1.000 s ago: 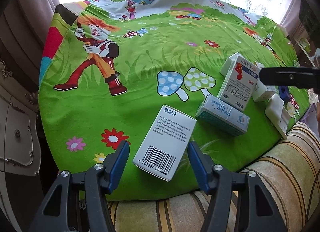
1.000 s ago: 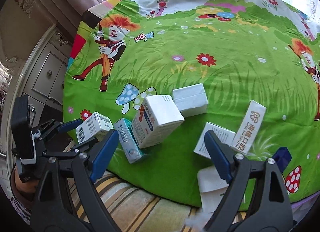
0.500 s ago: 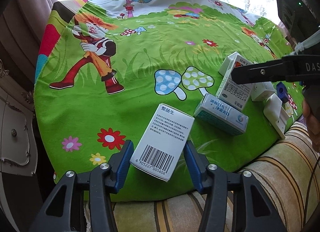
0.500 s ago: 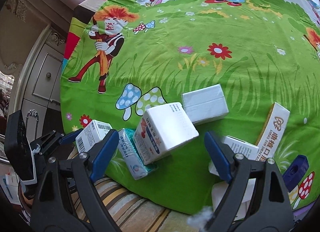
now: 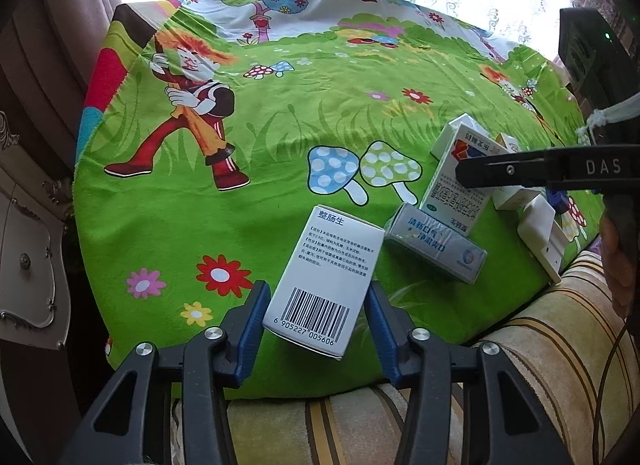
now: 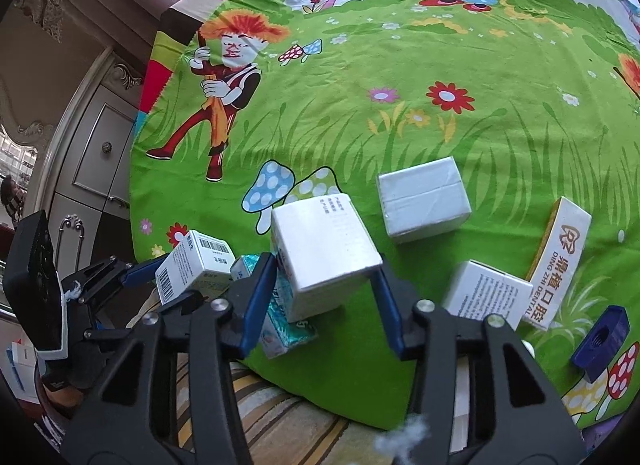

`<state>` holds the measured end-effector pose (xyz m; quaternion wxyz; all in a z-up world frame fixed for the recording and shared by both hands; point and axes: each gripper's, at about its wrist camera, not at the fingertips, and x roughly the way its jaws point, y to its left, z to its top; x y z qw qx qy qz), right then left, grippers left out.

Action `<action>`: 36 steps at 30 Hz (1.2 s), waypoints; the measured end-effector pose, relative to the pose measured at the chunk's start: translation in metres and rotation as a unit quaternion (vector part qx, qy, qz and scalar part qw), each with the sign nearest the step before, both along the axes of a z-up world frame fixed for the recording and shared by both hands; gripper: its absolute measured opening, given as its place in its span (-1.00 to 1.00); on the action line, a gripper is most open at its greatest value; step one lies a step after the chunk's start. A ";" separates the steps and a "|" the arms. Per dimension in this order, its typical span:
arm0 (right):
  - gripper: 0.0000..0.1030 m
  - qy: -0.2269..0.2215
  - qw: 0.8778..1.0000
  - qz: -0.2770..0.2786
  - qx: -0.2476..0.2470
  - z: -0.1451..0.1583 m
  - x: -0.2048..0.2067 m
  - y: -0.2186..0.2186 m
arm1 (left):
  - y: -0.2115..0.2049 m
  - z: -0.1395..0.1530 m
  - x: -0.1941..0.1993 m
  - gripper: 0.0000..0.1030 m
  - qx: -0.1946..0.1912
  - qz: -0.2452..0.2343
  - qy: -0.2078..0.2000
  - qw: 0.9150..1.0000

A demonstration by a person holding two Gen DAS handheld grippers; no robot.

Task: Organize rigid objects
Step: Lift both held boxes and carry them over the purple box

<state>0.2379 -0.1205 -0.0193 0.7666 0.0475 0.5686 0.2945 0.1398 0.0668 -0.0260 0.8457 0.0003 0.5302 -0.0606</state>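
Observation:
My left gripper (image 5: pixel 316 313) is shut on a white barcode box (image 5: pixel 324 281) and holds it at the table's near edge; the same box shows in the right wrist view (image 6: pixel 196 269). My right gripper (image 6: pixel 326 289) straddles a tall white medicine box (image 6: pixel 324 249), its blue fingers (image 6: pixel 260 297) at the box's sides; whether they press it is unclear. That tall box (image 5: pixel 460 185) leans over a teal box (image 5: pixel 436 243) lying flat. The teal box (image 6: pixel 280 321) is partly hidden under the right gripper.
A plain white box (image 6: pixel 424 201), a dental box (image 6: pixel 560 261), another white box (image 6: pixel 484 293) and a blue nut-shaped block (image 6: pixel 600 337) lie on the green cartoon cloth (image 6: pixel 400 65). A striped sofa (image 5: pixel 540 365) runs along the near edge. A cabinet (image 5: pixel 24 257) stands left.
My left gripper closed on the barcode box. My right gripper moved in and narrowed around the tall white box.

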 end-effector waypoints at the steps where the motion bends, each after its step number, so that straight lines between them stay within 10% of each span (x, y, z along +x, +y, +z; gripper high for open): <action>1: 0.02 -0.005 1.000 -0.001 0.000 0.002 -0.002 -0.001 | 0.002 0.001 -0.001 -0.04 -0.002 0.004 -0.002 1.000; 16: 0.01 -0.095 0.994 -0.043 0.014 0.049 -0.043 -0.039 | -0.006 0.036 -0.021 -0.05 -0.023 0.027 -0.043 0.998; 36: 0.01 -0.183 0.971 -0.150 -0.017 0.087 -0.123 -0.150 | -0.117 0.064 -0.034 -0.05 -0.054 -0.070 -0.048 0.995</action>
